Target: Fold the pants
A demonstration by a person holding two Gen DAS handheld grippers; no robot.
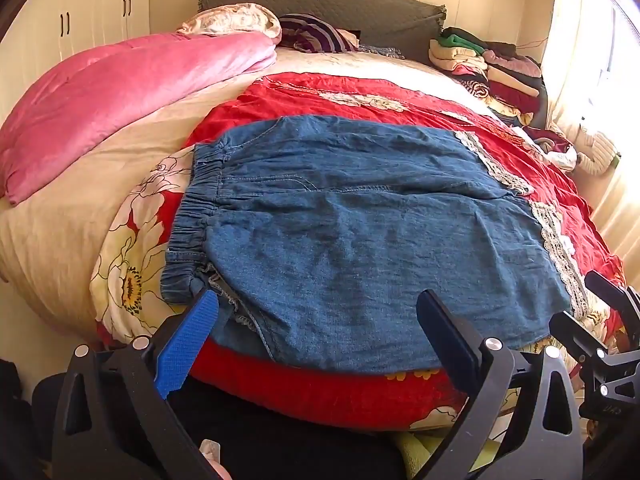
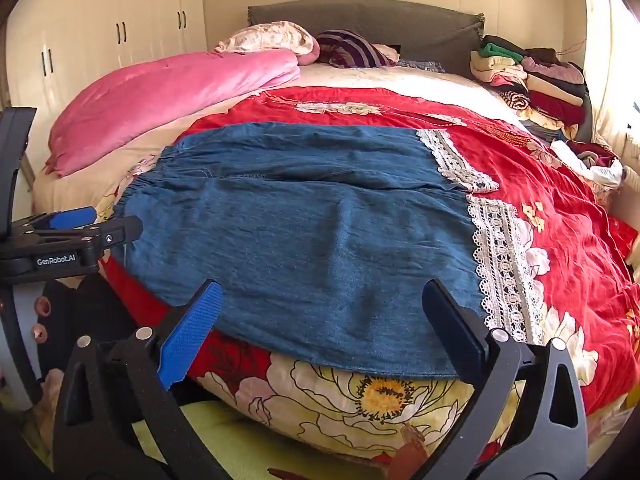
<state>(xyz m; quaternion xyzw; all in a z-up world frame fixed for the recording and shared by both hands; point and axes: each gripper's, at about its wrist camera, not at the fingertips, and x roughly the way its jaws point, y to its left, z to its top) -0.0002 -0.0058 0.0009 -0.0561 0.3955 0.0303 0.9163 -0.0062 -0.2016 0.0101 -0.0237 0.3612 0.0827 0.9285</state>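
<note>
Both grippers' fingers apart; pants (image 1: 352, 216) flat — frayed patch, seemingly, only left view.

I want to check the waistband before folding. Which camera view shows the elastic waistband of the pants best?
The left wrist view. The waistband shows there along its whole length, gathers clear, at the left end of the pants. In the right wrist view the waistband is only a thin, foreshortened strip, partly behind the left gripper.
</note>
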